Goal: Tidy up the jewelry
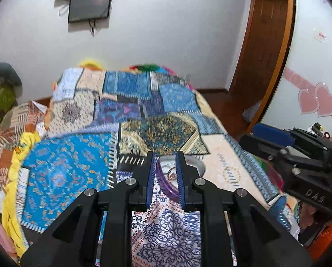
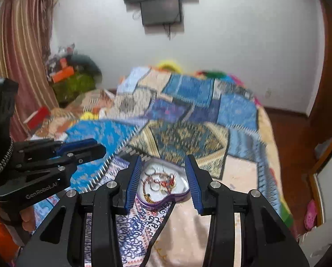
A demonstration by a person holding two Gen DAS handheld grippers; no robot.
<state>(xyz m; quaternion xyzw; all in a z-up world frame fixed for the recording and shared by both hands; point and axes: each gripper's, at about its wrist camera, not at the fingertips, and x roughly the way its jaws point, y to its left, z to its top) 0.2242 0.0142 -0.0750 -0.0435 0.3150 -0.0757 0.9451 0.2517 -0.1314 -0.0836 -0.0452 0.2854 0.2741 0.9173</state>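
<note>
You are holding both grippers above a bed draped in a patchwork bedspread (image 2: pixel 188 115), and the task's thing, a heart-shaped tin (image 2: pixel 166 178) with a purple outer wall and a silvery inside, is lying on that spread just ahead of your tools. In the right wrist view the tin is showing between the two blue pads; its point is facing toward you and a little to the left, its lobes are facing away toward the far wall, so its long axis is running roughly along the line of your right gripper. Inside it a tangle of jewelry (image 2: pixel 161 182) is resting: thin rings, a reddish strand and a gold chain, too small to sort apart.

Your right gripper (image 2: pixel 163 184) is standing partly open, with its fingers on either side of the tin in the picture but not pressing on it; nothing is between the pads. Your left gripper (image 1: pixel 164 178) is showing a narrow gap between its blue pads, and nothing is caught there either; the tin (image 1: pixel 197 166) is peeking out beyond and beneath its fingertips, mostly hidden behind the right finger, only a curve of purple wall and a slice of pale interior showing.

Each gripper is appearing at the edge of the other's view. A dark screen (image 2: pixel 161 9) is hanging on the white wall beyond the bed.
</note>
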